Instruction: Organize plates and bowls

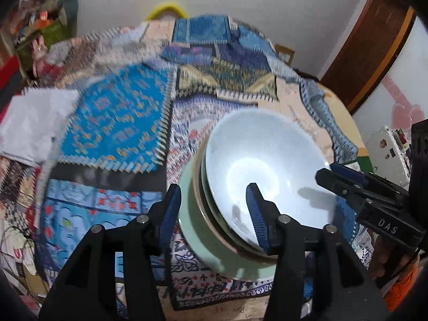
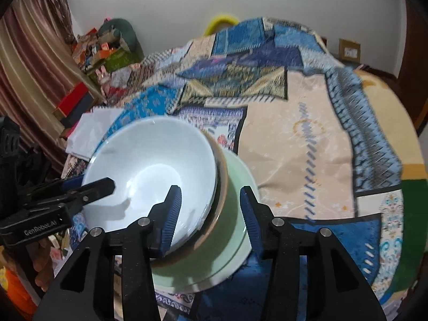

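Room: I see a white wall, striped curtains [image 2: 34,61] at the left and a cluttered corner behind a bed-like surface.
Surface: a patchwork cloth [image 1: 115,123] in blue, beige and gold covers it; folded white fabric [image 1: 34,123] lies at its left edge.

Left wrist view
- Stack: my white bowl [image 1: 267,160] sits on top, nested in a brown-rimmed dish [image 1: 199,200], with a pale green plate [image 1: 195,230] at the bottom, all on the cloth.
- Left gripper [image 1: 214,214]: jaws apart, straddling the near rim of the stack; the right finger is inside the white bowl, the left outside the green plate. I see no pad pressing.
- Other tool: my right gripper [image 1: 334,174] reaches over the bowl's right rim.

Right wrist view
- Stack: white bowl [image 2: 149,165] over the green plate [image 2: 235,214], tilted in the fisheye.
- Right gripper [image 2: 210,208]: jaws apart around the stack's rim, one finger inside the bowl, one outside; no clamping visible.
- Other tool: left gripper [image 2: 88,187] at the bowl's left rim.
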Demonstrator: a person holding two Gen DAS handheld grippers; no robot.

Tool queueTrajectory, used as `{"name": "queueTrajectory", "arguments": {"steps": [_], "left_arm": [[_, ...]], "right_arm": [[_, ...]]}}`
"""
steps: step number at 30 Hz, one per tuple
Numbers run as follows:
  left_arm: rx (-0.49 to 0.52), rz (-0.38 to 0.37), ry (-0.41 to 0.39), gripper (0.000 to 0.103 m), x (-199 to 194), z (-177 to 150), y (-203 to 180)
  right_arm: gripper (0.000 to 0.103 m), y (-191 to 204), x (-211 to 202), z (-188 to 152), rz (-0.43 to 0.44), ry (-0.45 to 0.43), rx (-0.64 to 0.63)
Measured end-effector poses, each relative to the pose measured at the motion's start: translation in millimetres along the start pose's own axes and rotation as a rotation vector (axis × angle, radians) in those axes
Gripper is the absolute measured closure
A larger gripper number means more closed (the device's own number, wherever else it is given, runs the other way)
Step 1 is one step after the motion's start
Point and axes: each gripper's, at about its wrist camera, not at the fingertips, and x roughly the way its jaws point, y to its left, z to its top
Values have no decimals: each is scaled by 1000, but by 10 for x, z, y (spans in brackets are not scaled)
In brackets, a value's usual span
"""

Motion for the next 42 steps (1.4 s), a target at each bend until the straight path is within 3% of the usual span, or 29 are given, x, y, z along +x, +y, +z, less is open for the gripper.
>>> {"name": "queueTrajectory", "arguments": {"steps": [8, 12, 15, 18, 19, 22, 24, 29, 33, 42], "left_arm": [[51, -5, -223, 47, -838, 78, -179], [94, 6, -353, 46, -1285, 47, -299], [104, 13, -440, 34, -1566, 3, -352], [113, 22, -517, 33, -1800, -51, -394], [115, 21, -532, 32, -1856, -66, -402], [105, 14, -577, 8, -2011, -104, -398], [103, 18, -612, 7, -2110, -134, -401], [115, 25, -662, 1, -2275, -203, -426], [132, 49, -692, 0, -2333, -247, -464], [147, 55, -711, 0, -2386, -313, -515]], "right_arm": [[60, 232, -766, 100, 1, -201, -60], [46, 382, -1146, 105, 4, -320, -94], [42, 504, -1381, 72, 5, -390, -125], [34, 601, -1570, 42, 11, -453, -146], [34, 622, -1611, 32, 10, -468, -151], [32, 680, -1722, 20, 14, -504, -169], [22, 708, -1766, 7, 16, -524, -173], [13, 728, -1857, -25, 21, -566, -167], [0, 734, -1898, -42, 1, -607, -158], [0, 737, -1940, -101, -10, -627, -152]]}}
